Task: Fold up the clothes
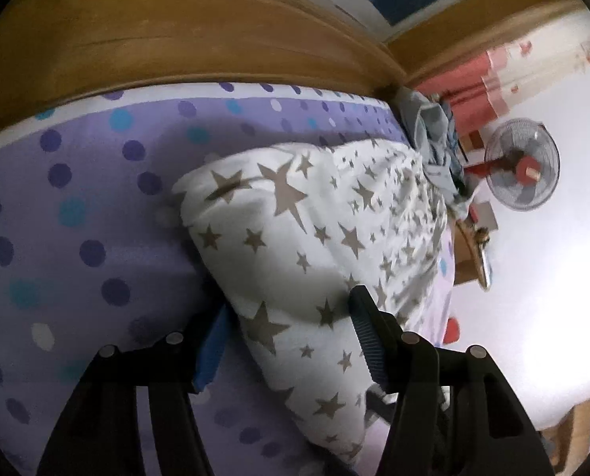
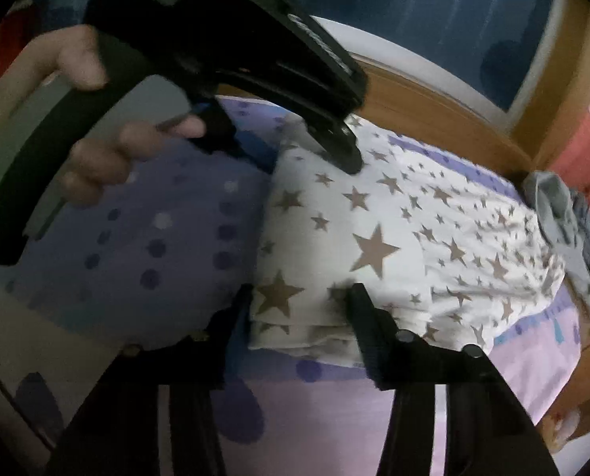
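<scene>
A white cloth with grey-brown stars (image 1: 295, 214) lies folded into a thick bundle on a purple polka-dot bed sheet (image 1: 77, 198). My left gripper (image 1: 287, 325) straddles one end of the bundle, and the cloth fills the gap from finger to finger. In the right wrist view the star cloth (image 2: 374, 238) stretches away to the right. There the left gripper (image 2: 291, 150) sits at its far corner, held by a hand (image 2: 108, 154). My right gripper (image 2: 301, 309) has the near corner of the layered stack between its fingers, both touching it.
A wooden bed frame (image 1: 176, 39) runs along the far side of the sheet. A crumpled grey-blue pile of clothes (image 2: 560, 206) lies at the bed's far right end. Beyond the bed stand a fan (image 1: 523, 164) and red fabric (image 1: 461, 95).
</scene>
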`<action>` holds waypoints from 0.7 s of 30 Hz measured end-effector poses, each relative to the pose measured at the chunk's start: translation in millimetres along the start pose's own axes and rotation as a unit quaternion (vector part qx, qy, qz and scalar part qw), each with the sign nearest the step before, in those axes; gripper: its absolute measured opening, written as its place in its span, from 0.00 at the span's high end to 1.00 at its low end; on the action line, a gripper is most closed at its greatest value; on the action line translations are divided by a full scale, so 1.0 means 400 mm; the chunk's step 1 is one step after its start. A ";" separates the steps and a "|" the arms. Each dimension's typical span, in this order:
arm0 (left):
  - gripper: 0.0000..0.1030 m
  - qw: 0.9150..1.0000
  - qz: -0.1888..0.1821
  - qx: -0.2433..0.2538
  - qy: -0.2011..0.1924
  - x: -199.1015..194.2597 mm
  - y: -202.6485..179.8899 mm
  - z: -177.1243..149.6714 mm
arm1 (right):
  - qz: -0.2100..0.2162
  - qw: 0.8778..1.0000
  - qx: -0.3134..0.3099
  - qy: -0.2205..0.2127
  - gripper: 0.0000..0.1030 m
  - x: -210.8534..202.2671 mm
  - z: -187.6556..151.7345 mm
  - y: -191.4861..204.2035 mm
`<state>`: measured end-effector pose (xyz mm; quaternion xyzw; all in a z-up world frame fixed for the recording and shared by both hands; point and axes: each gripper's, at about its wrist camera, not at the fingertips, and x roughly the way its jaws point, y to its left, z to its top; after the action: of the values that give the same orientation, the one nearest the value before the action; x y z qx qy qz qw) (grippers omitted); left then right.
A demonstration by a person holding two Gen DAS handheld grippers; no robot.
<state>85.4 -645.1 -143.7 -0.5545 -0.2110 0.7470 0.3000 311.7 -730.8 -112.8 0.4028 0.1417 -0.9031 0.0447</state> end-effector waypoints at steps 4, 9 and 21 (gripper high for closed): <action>0.61 1.000 0.015 -0.008 -0.006 -0.003 -0.009 0.001 | 0.010 1.000 0.014 -0.009 0.87 -0.018 0.012 -0.031; 0.62 0.999 0.023 -0.005 -0.021 -0.030 -0.052 0.009 | 0.079 0.993 0.077 -0.041 0.89 -0.072 0.030 -0.120; 0.62 0.997 0.037 0.038 -0.050 0.004 -0.254 0.067 | 0.221 0.925 0.304 -0.058 0.89 -0.059 -0.010 -0.469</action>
<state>81.1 -569.4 -71.1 -0.5119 -0.1767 0.7920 0.2818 294.1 -551.0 -56.5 0.3652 -0.2356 -0.8917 0.1266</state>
